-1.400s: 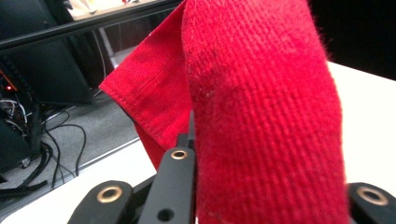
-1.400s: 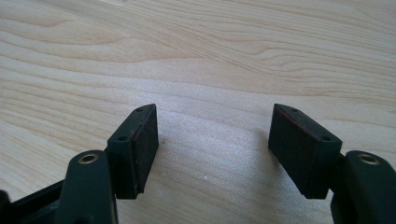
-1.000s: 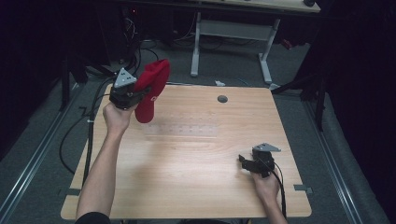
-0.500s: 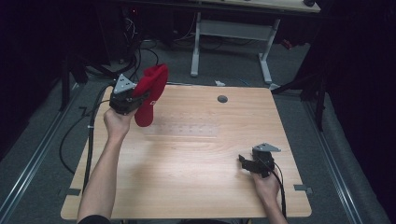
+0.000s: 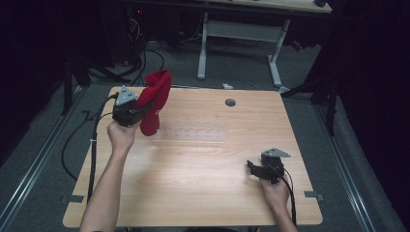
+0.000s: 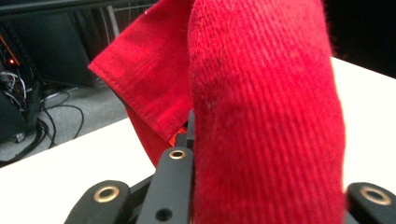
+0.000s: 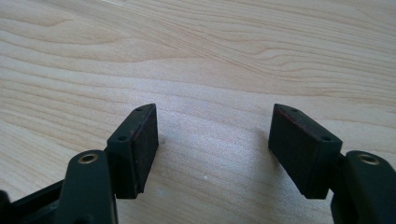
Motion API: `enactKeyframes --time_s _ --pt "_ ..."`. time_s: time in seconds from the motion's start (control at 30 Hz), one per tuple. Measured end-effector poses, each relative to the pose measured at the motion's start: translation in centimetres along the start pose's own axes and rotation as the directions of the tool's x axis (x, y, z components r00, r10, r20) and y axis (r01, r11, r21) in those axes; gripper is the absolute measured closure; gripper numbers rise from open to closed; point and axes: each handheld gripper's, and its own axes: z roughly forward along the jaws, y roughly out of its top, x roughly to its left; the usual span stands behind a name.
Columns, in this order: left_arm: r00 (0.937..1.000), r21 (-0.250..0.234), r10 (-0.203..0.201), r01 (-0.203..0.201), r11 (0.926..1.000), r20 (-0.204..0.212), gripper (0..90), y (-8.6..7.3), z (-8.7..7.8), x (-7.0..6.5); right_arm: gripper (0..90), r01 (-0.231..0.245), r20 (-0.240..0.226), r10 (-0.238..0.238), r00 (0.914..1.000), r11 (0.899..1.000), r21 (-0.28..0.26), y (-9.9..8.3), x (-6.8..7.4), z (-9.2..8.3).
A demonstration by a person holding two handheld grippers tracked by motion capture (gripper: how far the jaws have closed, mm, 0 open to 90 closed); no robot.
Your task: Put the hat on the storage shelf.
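A red cloth point(image 5: 153, 99) is held pinched in the left claw point(image 5: 131, 112), draped upright above it and lifted off the bench point(image 5: 203, 193). The right claw point(image 5: 256, 169) is spread wide and empty, well apart, resting low on the bench.

A: What is the support surface?

B: A rectangular worktop point(image 5: 193, 164) in light wood grain with rounded corners.

A: What is set in it?

B: One round dark grommet point(image 5: 230, 102) near the far edge, right of centre.

A: What lies directly on it?

B: A faint pale rectangular patch point(image 5: 196, 129) sits toward the far half, at about mid-width; whether it is a clear sheet or a reflection cannot be determined. Near the right edge, toward the near corner, the right gripper point(image 5: 256, 167) is low over the wood; contact cannot be confirmed.
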Motion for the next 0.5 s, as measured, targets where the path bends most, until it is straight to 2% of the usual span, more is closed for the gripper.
enactKeyframes --time_s 0.1,0.23,0.4,0.5 --pt "0.9996 0.003 -0.027 0.027 0.9996 -0.007 78.6 -0.4 -0.5 0.2 33.2 0.000 0.000 0.000 1.0000 1.000 0.000 0.0 0.0 0.0" --pt "0.9995 0.006 -0.032 0.032 0.9995 -0.009 77.8 -0.8 -1.0 0.2 33.2 0.000 0.001 0.000 1.0000 1.000 0.000 0.0 0.0 0.0" --pt "0.9980 0.025 -0.056 0.057 0.9981 -0.031 75.5 -1.4 -2.1 0.5 33.2 0.000 0.001 0.000 1.0000 1.000 0.000 0.0 0.0 0.0" --pt "0.9977 0.037 -0.053 0.055 0.9978 -0.041 72.9 -1.7 -2.6 0.6 33.2 0.000 0.001 0.000 1.0000 1.000 0.000 0.0 0.0 0.0"
